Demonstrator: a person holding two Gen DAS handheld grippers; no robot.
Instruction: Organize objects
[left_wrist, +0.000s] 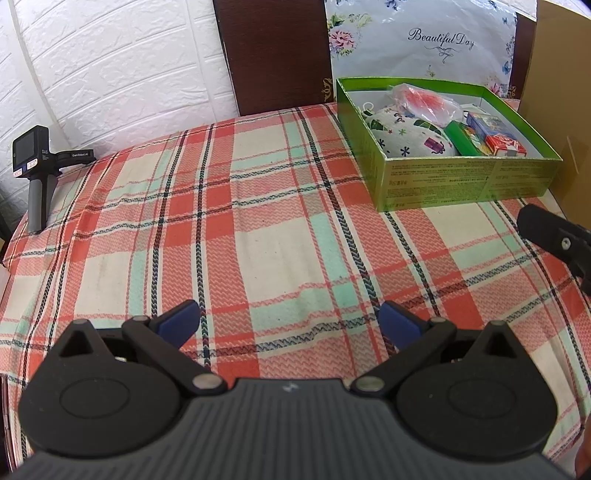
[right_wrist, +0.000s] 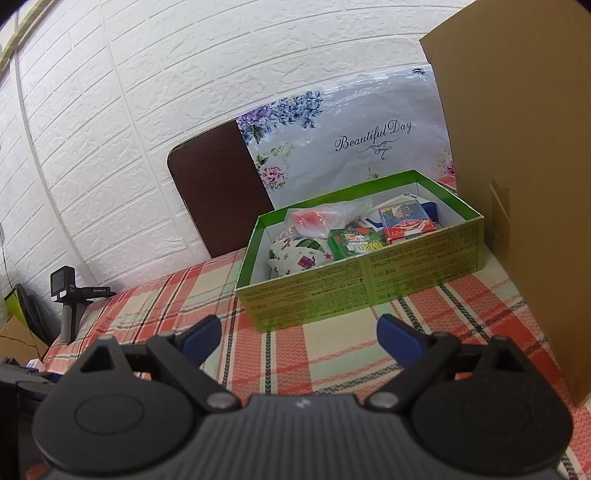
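A green cardboard box (left_wrist: 465, 177) (right_wrist: 354, 280) stands at the far right of the plaid-covered table (left_wrist: 258, 236). Inside lie a white patterned pouch (left_wrist: 406, 134) (right_wrist: 299, 254), a clear bag with something red in it (left_wrist: 424, 101) (right_wrist: 314, 219), a green pack (left_wrist: 461, 138) (right_wrist: 352, 242) and a red and blue card box (left_wrist: 495, 138) (right_wrist: 404, 221). My left gripper (left_wrist: 290, 321) hangs open over the bare cloth, well short of the box. My right gripper (right_wrist: 299, 338) is open too, just in front of the box, with nothing between its fingers. Part of the right gripper (left_wrist: 557, 240) shows at the edge of the left wrist view.
A tall brown cardboard carton (right_wrist: 524, 184) stands close on the right of the green box. A small camera on a grey handle (left_wrist: 37, 173) (right_wrist: 68, 299) sits at the table's far left edge. A floral bag (left_wrist: 424, 40) and dark board (left_wrist: 273, 55) lean on the white brick wall.
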